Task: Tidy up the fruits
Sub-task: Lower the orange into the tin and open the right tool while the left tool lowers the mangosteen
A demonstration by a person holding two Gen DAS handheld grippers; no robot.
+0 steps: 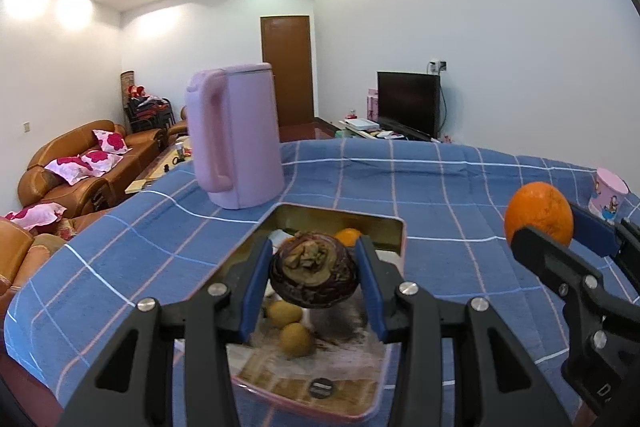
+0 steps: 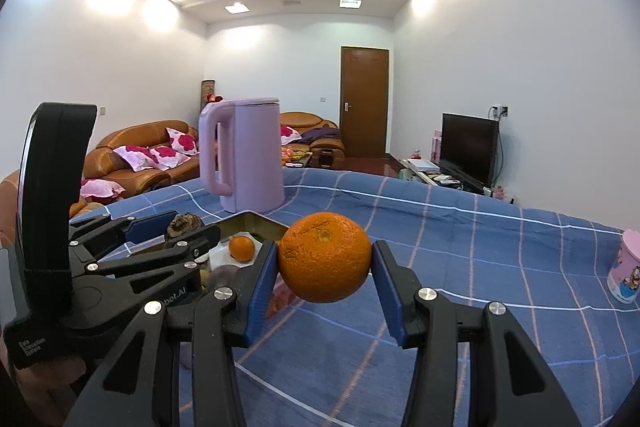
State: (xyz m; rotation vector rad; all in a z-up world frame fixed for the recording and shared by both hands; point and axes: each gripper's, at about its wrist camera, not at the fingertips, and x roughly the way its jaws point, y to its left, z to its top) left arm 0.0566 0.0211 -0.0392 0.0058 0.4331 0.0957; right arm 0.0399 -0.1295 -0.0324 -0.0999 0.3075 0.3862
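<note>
Mangosteen, hard-shelled, sits clamped at its widest girth in the left gripper; right gripper pinches the firm, smooth orange likewise.

Black gripper, blue pads, silver screws

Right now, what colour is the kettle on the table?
The kettle is pale pink-lilac all over, handle included; the left wrist view shows it best.

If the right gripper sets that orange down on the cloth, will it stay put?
Probably not: the orange is nearly round, so it may roll on the checked cloth. It looks firm between the right gripper pads, unlikely to squash. Inside the tray, walls should stop it.
</note>
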